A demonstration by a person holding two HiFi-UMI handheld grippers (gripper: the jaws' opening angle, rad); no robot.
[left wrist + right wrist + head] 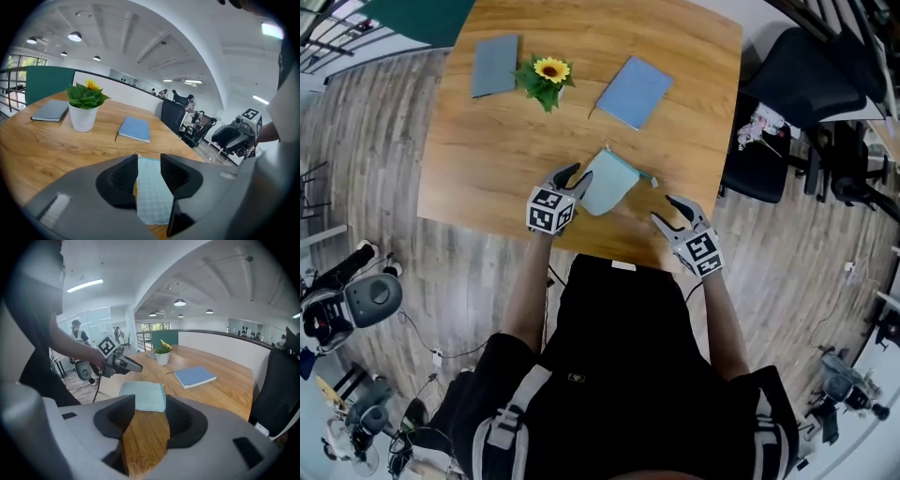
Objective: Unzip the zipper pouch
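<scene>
Jaws spread on both sides: your left gripper point(576, 178) stands open with the pale teal zipper pouch point(607, 183) showing in the gap between its jaws, neither pad pinching it. Your right gripper point(664, 208) is open too, with only bare wood between its jaws; the pouch lies flat just ahead of them, and your left gripper sits at the pouch's other end.

Nothing stands between either pair of jaws and the pouch. Well ahead of the left jaws, a blue notebook point(634, 91) lies slightly to their right. A potted sunflower point(546, 77) stands upright to their left, with a grey notebook point(495, 66) just beyond it. All three are well apart from the pouch.

Both grippers work close to the near edge of the wooden worktop point(487, 159), which runs just behind the jaws. Bare wood opens wide to the outside of the left jaws and ahead of the pouch. Outside the right jaws the worktop ends soon, and a black office chair point(778, 122) stands on the floor past that edge.
</scene>
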